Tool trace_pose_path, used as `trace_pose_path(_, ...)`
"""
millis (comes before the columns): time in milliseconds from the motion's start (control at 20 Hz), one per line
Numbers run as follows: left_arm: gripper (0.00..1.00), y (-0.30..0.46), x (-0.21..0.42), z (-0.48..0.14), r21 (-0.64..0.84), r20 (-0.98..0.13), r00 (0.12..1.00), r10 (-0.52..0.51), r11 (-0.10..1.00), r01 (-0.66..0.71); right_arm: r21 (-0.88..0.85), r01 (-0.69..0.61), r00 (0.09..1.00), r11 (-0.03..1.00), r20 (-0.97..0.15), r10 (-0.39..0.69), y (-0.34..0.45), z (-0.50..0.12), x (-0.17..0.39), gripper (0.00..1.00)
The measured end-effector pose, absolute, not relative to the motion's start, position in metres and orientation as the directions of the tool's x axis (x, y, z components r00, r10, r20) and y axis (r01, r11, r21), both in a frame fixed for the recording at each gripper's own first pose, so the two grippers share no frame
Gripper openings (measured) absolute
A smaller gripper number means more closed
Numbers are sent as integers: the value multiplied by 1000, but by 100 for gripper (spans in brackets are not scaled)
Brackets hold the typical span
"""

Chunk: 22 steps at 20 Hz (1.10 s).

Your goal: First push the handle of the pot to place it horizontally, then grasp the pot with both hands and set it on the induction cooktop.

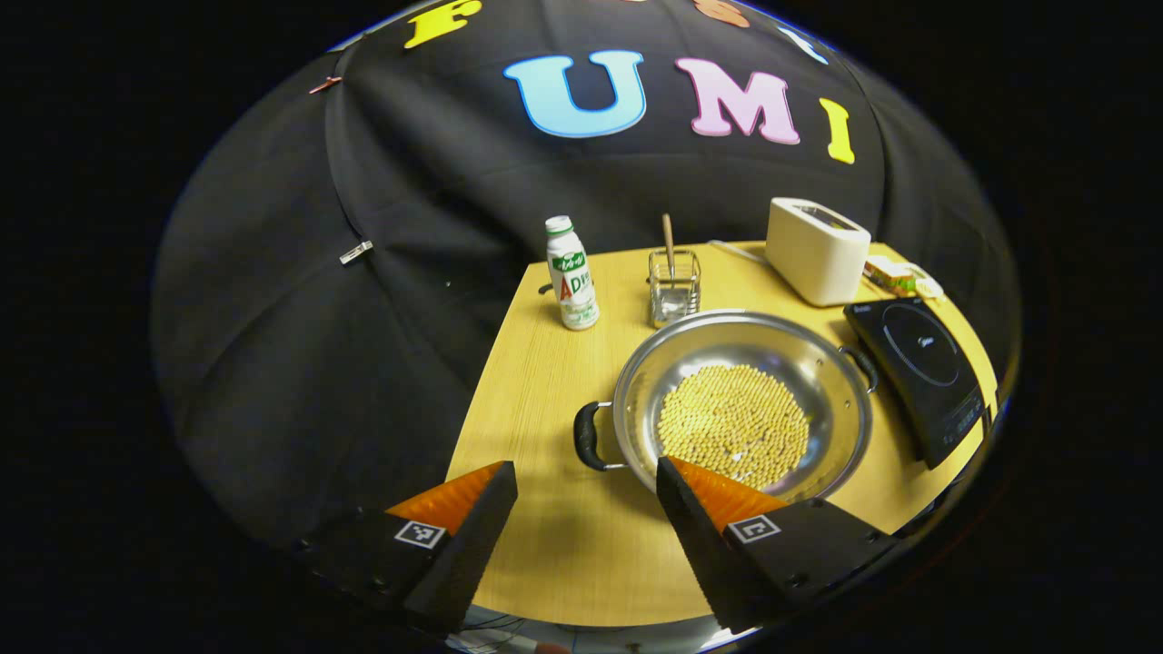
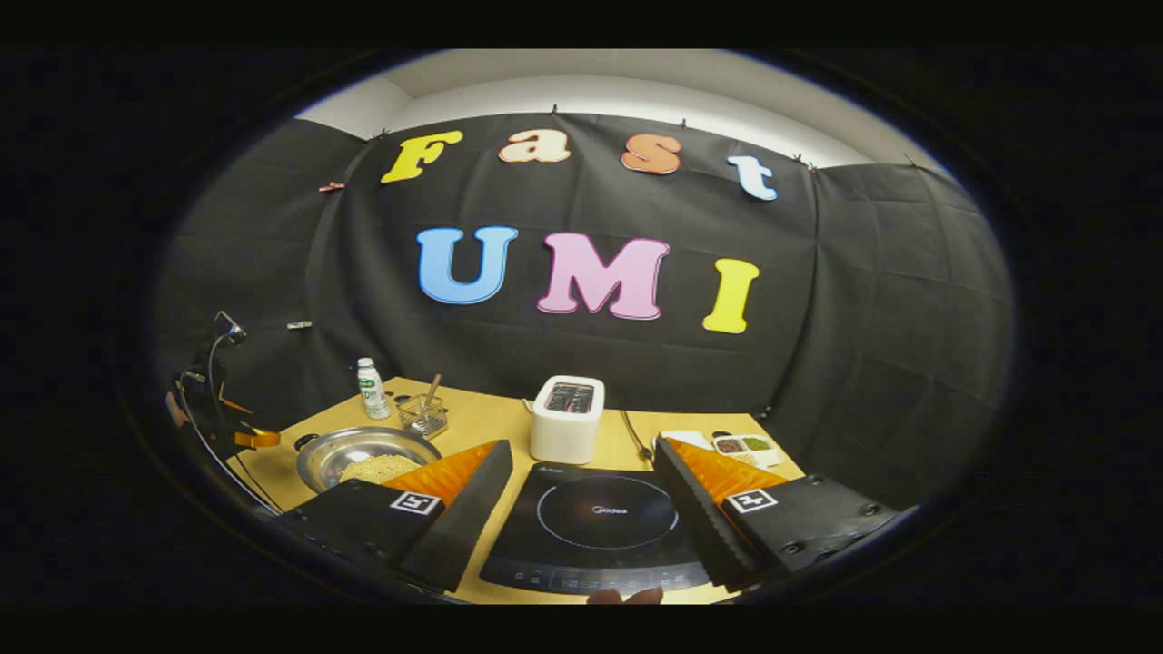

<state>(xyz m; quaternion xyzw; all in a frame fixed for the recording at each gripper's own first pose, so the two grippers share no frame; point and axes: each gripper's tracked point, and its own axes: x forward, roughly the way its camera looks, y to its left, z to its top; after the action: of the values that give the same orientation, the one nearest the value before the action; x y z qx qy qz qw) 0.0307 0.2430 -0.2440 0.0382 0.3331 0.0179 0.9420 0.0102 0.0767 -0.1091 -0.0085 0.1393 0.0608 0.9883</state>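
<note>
Just ahead of the wide-open, empty left gripper [image 1: 586, 509] sits the steel pot [image 1: 740, 404] – bean-laden, likely heavy and slick – best taken by its black handles [image 1: 586, 436], while the right gripper [image 2: 581, 495] gapes empty above the induction cooktop [image 2: 604, 531].

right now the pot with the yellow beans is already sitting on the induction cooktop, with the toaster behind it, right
Not quite. In the left gripper view the pot of yellow beans sits on the wooden table, beside the induction cooktop, not on it. The cooktop's surface is bare in the right gripper view. The toaster does stand behind.
</note>
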Motion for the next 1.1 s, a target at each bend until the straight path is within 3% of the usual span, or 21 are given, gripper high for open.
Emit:
trace_pose_path(500, 97, 237, 62, -268, -99, -583, 811, -48, 995, -12, 107, -224, 857, 969, -451, 248, 165, -185, 51, 98)
trace_pose_path(700, 100, 242, 84, -291, -105, -604, 795, -59, 994, -7, 111, -247, 811, 963, -519, 268, 195, -225, 66, 98)
trace_pose_path(1100, 96, 247, 109, -338, -111, -671, 737, -83, 994, 11, 162, -231, 692, 959, -666, 279, 245, -307, 79, 99)
